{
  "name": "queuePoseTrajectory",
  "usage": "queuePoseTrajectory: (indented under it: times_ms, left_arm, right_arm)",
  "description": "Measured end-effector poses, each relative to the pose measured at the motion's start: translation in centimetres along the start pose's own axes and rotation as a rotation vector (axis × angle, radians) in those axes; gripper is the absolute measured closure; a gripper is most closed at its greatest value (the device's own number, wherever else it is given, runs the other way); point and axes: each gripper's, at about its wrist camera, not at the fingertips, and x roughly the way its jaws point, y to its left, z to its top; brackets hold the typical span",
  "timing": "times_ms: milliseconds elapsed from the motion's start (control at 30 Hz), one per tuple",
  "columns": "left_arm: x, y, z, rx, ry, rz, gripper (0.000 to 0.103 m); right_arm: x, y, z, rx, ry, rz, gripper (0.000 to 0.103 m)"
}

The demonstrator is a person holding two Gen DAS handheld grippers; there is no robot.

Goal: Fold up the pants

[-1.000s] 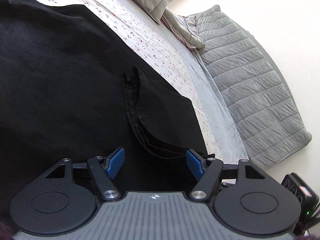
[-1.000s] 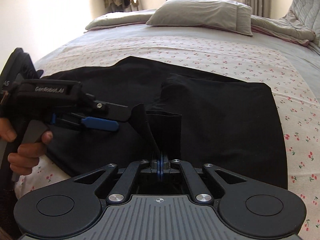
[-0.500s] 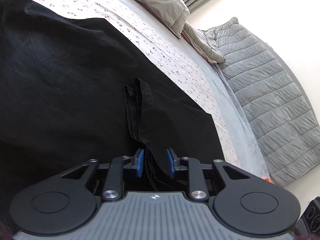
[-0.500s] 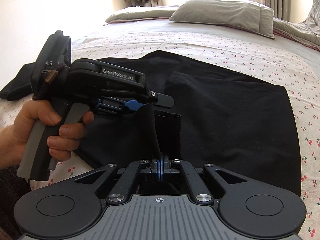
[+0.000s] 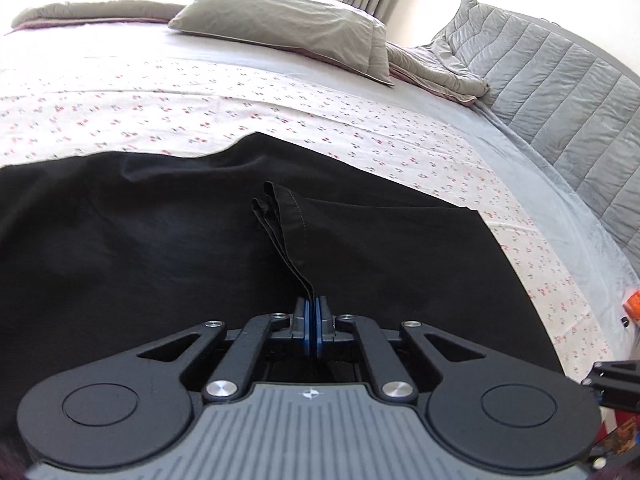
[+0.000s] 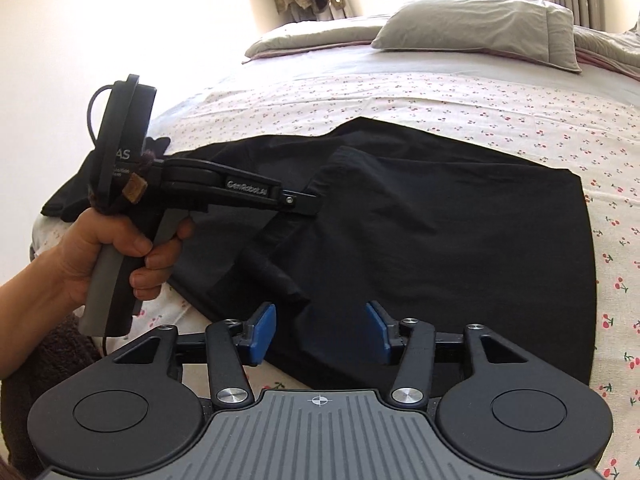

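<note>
- The pants (image 5: pixel 168 240) are black, matte, thin woven cloth, lying folded in a broad flat slab on the bed (image 5: pixel 280 112), filling the lower half of both views.
- At the left view's centre a stitched hem rises in stacked layers, a narrow pleated strip running down to 6 o'clock.
- The left claw (image 5: pixel 311 322) is pressed together on that hem strip, blue pads flat against the cloth.
- The right claw (image 6: pixel 320 332) is opening, its blue pads (image 6: pixel 262 330) apart; black cloth lies between them, untouched by either pad.
- In the right view a hand (image 6: pixel 108 252) at 9 o'clock grips the left tool's grey handle; cloth hangs from its tip in a limp fold.
- The bed's sheet is white cotton with small red sprigs.
- A grey, creased pillow (image 5: pixel 288 28) sits at 12 o'clock; a quilted grey duvet (image 5: pixel 560 92) with stitched channels lies at 2 o'clock.
</note>
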Motion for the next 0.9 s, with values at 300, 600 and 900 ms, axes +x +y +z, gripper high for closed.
queuePoseTrajectory:
  times_ms: [300,600,900]
  left_arm:
    - [-3.0,5.9,0.6,-0.043,-0.025,0.13,0.1]
    - [-5.9,10.0,1.0,-0.073,-0.077,0.26,0.1]
    - [-7.6,13.1,0.4,-0.086,-0.109,0.374,0.1]
  right_arm:
    - [3.0,-0.7,1.7,0.045,0.048,-0.111,0.039]
    - [5.8,-0.7,2.9,0.056,0.088,-0.177,0.035]
    - [7.9,-0.3,4.2,0.059,0.101,-0.185,0.035]
